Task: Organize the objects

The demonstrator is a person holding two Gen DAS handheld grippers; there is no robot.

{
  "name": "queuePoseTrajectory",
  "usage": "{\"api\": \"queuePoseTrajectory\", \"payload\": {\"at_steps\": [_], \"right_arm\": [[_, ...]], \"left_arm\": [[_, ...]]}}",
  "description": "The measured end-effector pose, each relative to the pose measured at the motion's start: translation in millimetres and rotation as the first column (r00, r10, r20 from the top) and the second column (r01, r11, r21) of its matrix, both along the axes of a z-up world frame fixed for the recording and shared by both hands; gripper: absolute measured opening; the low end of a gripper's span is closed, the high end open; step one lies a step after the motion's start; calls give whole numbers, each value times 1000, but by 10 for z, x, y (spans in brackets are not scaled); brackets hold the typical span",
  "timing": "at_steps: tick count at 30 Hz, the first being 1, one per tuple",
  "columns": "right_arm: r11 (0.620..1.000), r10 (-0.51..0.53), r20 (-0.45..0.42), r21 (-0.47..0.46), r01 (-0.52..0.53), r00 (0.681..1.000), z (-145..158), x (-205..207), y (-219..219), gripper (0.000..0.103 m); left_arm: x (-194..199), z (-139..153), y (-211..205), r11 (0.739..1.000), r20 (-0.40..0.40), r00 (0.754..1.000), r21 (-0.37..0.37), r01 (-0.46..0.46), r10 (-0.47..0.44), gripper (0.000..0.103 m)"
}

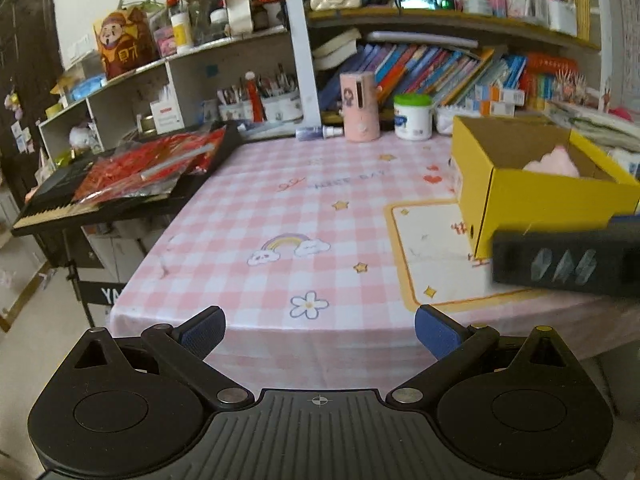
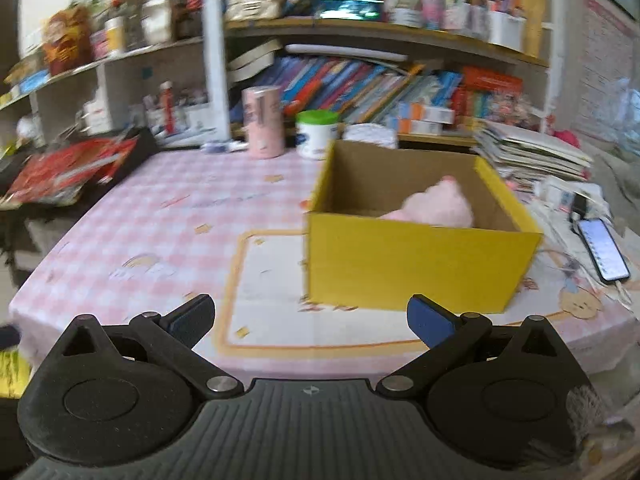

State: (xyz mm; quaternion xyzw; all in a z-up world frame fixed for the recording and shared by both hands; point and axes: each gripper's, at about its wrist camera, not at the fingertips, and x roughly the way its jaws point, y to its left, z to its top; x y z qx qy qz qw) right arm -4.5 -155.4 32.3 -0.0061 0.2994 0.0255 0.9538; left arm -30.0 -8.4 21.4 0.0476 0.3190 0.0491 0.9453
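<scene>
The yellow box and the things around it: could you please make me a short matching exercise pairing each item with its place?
Items:
1. pink plush toy
2. smartphone
3. green-lidded white jar
4. red packets

Places:
A. on the keyboard left of the table
B. inside the yellow box
C. at the table's back edge, beside the pink cylinder
D. on the table to the right of the box

Pairs: 1-B, 2-D, 3-C, 4-A
</scene>
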Motion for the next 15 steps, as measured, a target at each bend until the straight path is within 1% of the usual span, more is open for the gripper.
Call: {"api": "queuePoseTrajectory", "payload": {"at_steps": [2, 5, 12, 15], "right_arm": [[999, 38, -10, -20, -39, 999, -21, -43, 109, 103], [998, 56, -18, -27, -57, 998, -39, -89, 191, 103], [999, 48, -40, -18, -49, 998, -53, -118, 204, 103], [999, 44, -53, -10, -45, 998, -76, -126, 195, 103]], "left_arm": [[-31, 17, 48, 999, 12, 1000, -37, -6, 6, 102], [-40, 0, 113, 998, -5, 1000, -67, -14, 14, 102], [-41, -33, 165, 996, -35, 999, -87, -23, 20, 102], [-58, -47, 158, 996, -41, 999, -81, -23, 19, 102]]}}
